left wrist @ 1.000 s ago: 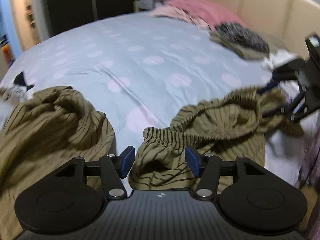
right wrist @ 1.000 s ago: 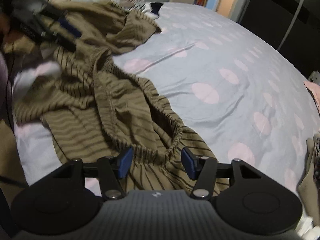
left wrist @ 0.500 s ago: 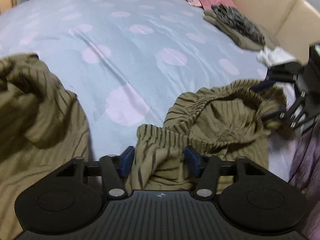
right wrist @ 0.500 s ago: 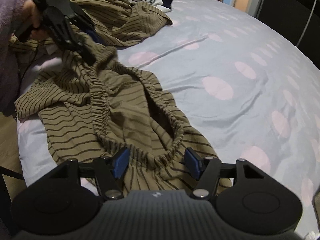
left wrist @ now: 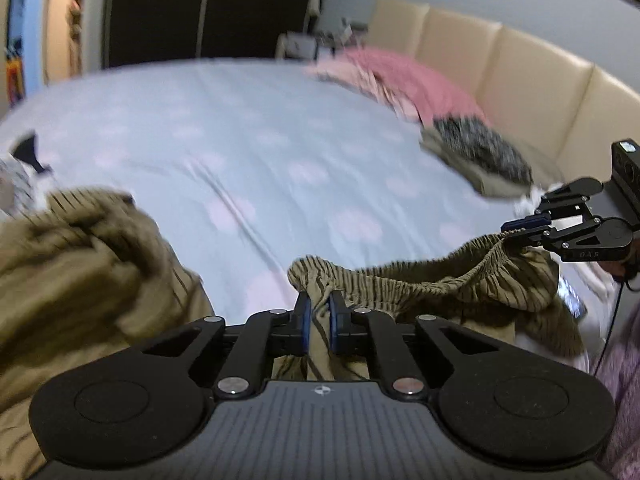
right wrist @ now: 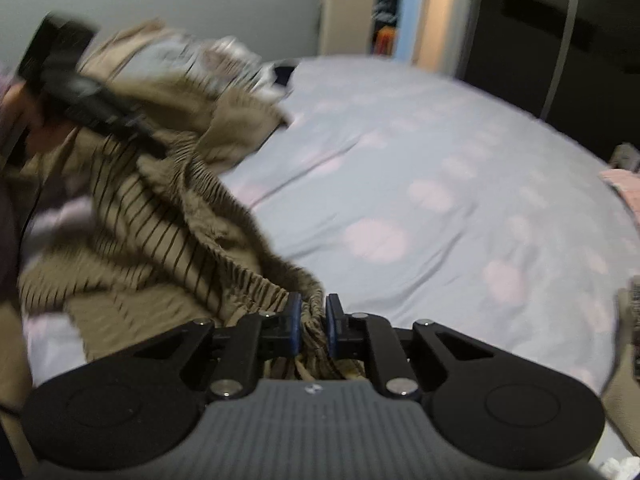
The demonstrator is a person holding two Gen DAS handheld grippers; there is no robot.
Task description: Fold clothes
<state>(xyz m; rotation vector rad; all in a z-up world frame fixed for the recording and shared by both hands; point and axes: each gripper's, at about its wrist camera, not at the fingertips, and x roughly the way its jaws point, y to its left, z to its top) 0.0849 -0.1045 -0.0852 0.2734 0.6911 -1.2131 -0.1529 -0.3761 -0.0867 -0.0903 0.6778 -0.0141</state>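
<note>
Left tongs (left wrist: 318,322) just closed, clamping elastic waistband of olive striped trousers (left wrist: 420,280). Right tongs (right wrist: 311,322) just closed, pinching same waistband (right wrist: 256,280) at other end. Trousers lifted, stretched between tongs above pale blue bed sheet with pink dots (left wrist: 260,152). Beyond, folded clothes pile (left wrist: 476,152) by headboard.

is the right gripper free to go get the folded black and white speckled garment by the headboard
Probably not: the right gripper is shut on the olive striped trousers' elastic waistband, as is the left gripper. The speckled garment lies unobstructed on the bed.
</note>
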